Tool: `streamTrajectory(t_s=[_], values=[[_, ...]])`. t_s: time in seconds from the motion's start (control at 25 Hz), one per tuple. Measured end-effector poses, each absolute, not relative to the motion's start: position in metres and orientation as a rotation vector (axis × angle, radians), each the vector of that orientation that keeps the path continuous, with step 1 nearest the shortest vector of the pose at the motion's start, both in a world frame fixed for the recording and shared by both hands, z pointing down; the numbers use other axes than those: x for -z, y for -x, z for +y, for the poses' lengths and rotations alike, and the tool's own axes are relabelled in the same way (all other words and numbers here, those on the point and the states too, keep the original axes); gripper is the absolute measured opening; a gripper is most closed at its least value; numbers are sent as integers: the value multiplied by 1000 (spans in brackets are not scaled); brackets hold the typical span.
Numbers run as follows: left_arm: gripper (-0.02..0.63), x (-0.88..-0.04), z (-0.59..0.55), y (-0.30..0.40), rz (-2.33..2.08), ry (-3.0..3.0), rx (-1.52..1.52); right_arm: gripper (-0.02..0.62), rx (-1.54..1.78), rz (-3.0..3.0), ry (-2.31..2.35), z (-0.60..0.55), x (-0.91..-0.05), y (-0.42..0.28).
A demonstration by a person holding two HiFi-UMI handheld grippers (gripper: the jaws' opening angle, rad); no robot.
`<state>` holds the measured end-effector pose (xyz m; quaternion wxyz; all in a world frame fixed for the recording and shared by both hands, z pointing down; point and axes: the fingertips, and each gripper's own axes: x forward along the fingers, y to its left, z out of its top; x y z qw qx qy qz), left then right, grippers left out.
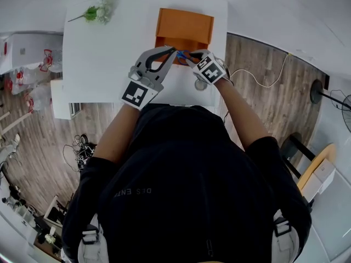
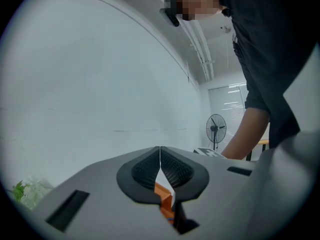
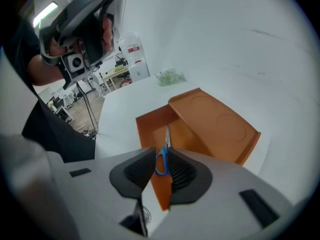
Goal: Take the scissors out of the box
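Over toward the far side of the white surface [image 1: 109, 64] there's an orange box [image 1: 184, 26] sitting open, with its lid tipped back. The scissors [image 3: 161, 161] are lying on the orange floor of the box, blue handles toward the person and blades pointing at the lid.

The right tool [image 3: 161, 151] is angled down right over them. Its jaws are partway apart and the blue handle loop shows in the gap between the pads, but as far as I can see the pads aren't pressing on it, so no grip.

The left tool [image 2: 160, 151] is held level just beside the right one, near the front of the box. Its jaw tips are touching and there's nothing between them, just a bit of orange box showing through the gap lower down.

A green sprig with a pale flower [image 1: 93, 13] lies at the far left corner of the surface, well apart from the box.
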<state>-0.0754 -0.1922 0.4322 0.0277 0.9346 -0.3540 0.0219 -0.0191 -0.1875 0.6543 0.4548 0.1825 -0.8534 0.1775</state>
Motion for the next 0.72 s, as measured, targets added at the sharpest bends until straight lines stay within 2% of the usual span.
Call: streamTrajectory(t_s=[0.72], values=[[20,-448,-202,94,-1087,-2858,-74,126,-379,-1817,-285,-191,-740,20]])
